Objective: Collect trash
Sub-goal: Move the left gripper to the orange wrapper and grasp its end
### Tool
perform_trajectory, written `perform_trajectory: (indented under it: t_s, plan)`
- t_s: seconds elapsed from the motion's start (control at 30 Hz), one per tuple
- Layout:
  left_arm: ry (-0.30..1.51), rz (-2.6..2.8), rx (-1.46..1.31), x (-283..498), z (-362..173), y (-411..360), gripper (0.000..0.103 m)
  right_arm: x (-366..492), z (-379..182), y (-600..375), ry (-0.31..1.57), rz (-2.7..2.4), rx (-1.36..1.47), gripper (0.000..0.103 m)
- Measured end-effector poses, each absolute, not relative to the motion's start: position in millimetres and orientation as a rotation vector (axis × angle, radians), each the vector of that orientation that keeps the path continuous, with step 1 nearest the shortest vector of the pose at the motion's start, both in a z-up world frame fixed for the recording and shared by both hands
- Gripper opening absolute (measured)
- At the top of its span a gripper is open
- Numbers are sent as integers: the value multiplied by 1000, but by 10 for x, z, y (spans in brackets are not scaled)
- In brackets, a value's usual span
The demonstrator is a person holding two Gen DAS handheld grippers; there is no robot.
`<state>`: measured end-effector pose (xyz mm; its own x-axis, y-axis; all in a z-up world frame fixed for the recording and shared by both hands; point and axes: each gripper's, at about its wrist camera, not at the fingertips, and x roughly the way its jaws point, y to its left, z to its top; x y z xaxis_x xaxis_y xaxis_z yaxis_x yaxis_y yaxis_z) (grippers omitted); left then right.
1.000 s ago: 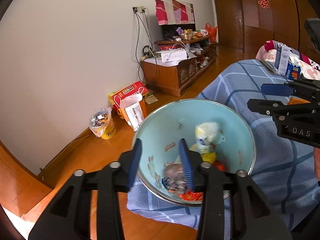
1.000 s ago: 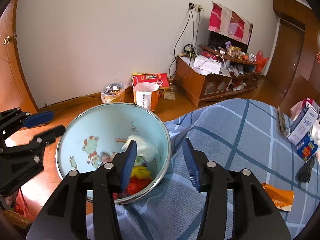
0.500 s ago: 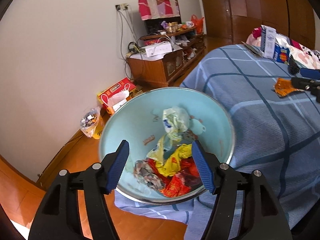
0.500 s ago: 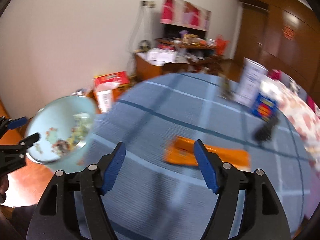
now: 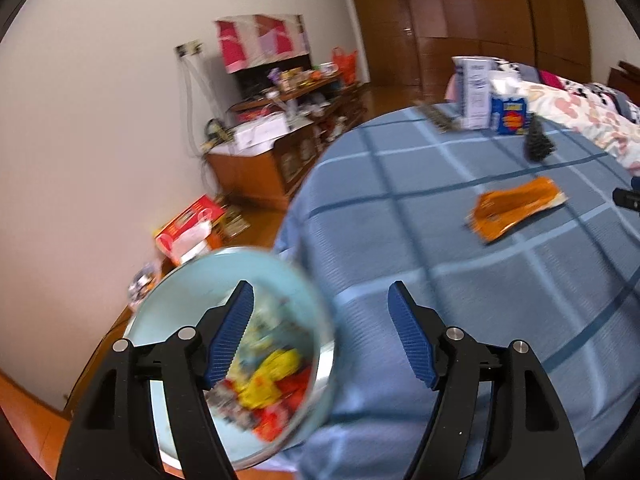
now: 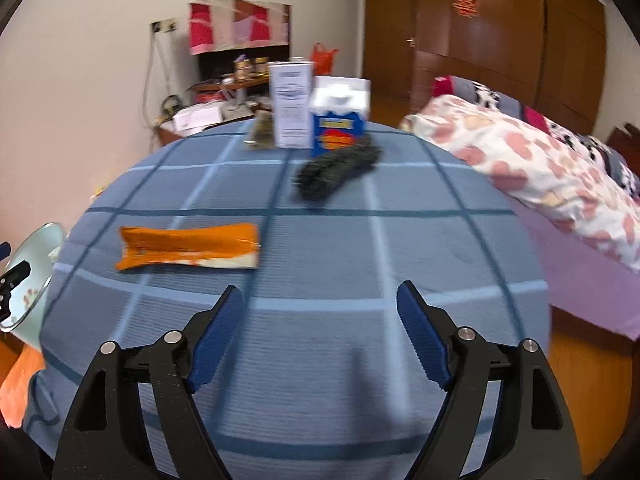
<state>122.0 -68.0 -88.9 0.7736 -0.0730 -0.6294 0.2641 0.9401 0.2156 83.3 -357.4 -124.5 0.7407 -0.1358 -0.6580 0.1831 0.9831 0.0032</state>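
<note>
An orange wrapper (image 6: 188, 251) lies flat on the blue checked tablecloth (image 6: 320, 240), ahead and left of my right gripper (image 6: 320, 336), whose jaws are opening with nothing between them. In the left wrist view the same orange wrapper (image 5: 516, 208) lies far to the right. My left gripper (image 5: 320, 332) hovers over the table's left edge, its jaws opening and empty. Its left finger stands in front of the light blue bowl (image 5: 188, 280), which holds several crumpled yellow and red wrappers (image 5: 272, 384).
At the table's far side stand a white carton (image 6: 291, 104) and a blue box (image 6: 339, 124), with a black brush-like thing (image 6: 336, 168) in front of them. A bed with a floral cover (image 6: 540, 168) lies to the right. A wooden cabinet (image 5: 260, 164) stands by the wall.
Both grippers have swung right, away from the bowl and over the tablecloth. Their jaws have spread wider. The orange wrapper now lies in front of the right gripper.
</note>
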Motion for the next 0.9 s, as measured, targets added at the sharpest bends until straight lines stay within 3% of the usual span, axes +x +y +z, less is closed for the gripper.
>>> perform_trajectory:
  t_s: [0.33, 0.63, 0.7, 0.77, 0.9]
  plan:
    - [641, -339, 359, 1482, -838, -1666, 69, 547, -1310, -4113, 700, -277, 130, 81]
    - [696, -429, 402, 1604, -975, -2092, 70, 324, -1368, -4481, 677, -335, 189, 85]
    - [701, -443, 416, 1572, -1012, -2135, 73, 287, -1389, -4552, 673, -347, 202, 85]
    - [707, -468, 455, 1540, -1062, -2218, 88, 271, -1400, -4586, 670, -353, 212, 85]
    - [710, -488, 470, 1559, -1048, -2315, 88, 254, -1413, -4597, 663, -351, 219, 85]
